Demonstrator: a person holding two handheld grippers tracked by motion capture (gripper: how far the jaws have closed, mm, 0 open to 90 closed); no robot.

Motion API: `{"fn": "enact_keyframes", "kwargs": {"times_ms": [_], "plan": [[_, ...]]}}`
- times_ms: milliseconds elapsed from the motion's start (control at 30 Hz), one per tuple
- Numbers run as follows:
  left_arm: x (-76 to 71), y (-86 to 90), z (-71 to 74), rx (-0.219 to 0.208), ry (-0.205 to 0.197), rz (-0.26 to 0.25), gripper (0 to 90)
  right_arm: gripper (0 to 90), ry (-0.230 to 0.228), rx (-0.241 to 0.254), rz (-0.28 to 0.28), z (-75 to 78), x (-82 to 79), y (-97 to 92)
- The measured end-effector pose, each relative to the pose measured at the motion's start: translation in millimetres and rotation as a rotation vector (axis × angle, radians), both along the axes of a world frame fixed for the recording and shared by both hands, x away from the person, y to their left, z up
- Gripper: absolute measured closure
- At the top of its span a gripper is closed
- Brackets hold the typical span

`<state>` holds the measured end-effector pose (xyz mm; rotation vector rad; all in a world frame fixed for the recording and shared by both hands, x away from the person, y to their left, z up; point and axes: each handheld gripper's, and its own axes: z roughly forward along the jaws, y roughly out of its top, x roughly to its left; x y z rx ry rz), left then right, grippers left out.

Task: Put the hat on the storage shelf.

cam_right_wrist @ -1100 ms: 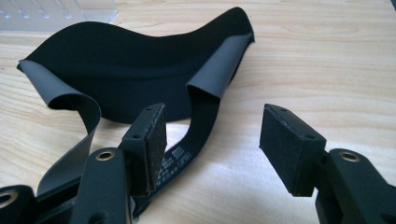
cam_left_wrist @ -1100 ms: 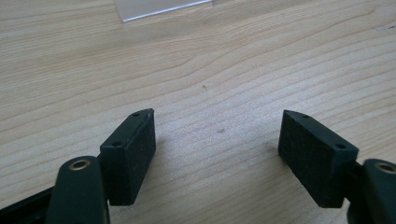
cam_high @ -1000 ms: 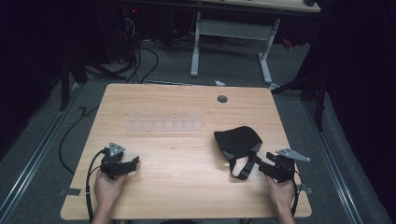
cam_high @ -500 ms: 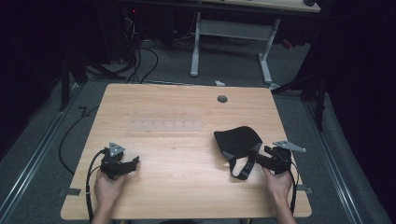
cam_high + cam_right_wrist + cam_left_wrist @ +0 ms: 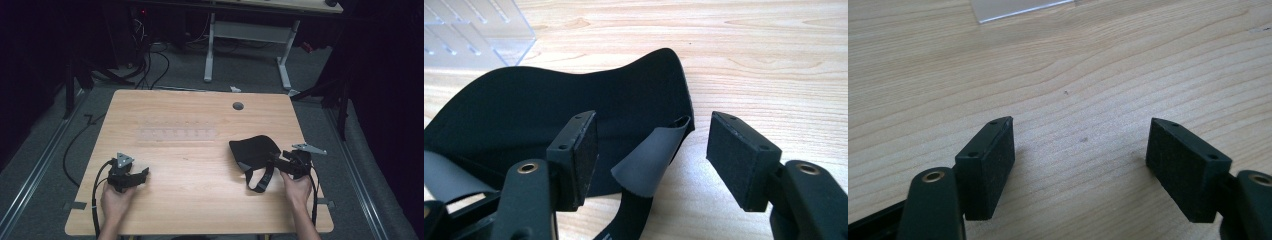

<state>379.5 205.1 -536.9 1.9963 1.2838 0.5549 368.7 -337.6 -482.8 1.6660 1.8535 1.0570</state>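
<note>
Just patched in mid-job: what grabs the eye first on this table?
The black face mask lies right of centre on the wooden table, its strap looping up between the open right tongs without being pinched. The left tongs rest open over bare wood at the near left, and a clear plastic tray lies mid-table.

Nothing to read here, folks: no word, label, brand, number or sign can be made out anywhere. The wooden table point(image 5: 200, 165) shows bare grain, the black mask point(image 5: 253, 151) at about four o'clock carries no print that can be made out, and the clear plastic piece point(image 5: 177, 134) near the middle has only faint moulded ridges, no lettering.
</note>
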Motion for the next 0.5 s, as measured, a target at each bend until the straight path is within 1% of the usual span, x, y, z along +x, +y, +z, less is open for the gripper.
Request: {"fn": "enact_keyframes", "kwargs": {"times_ms": [233, 433, 500], "plan": [[0.0, 0.0, 0.0, 0.0, 0.0, 0.0, 28.0, 37.3, 0.022, 0.016, 0.003, -7.2, 9.7, 0.5], [0.0, -0.1, -0.1, -0.001, -0.001, 0.001, 28.0, 38.3, 0.039, 0.049, 0.01, -11.7, 17.3, 1.9], [0.0, -0.2, -0.1, -0.001, -0.001, 0.001, 28.0, 38.7, 0.047, 0.048, 0.012, -12.0, 18.1, 2.4]]}}
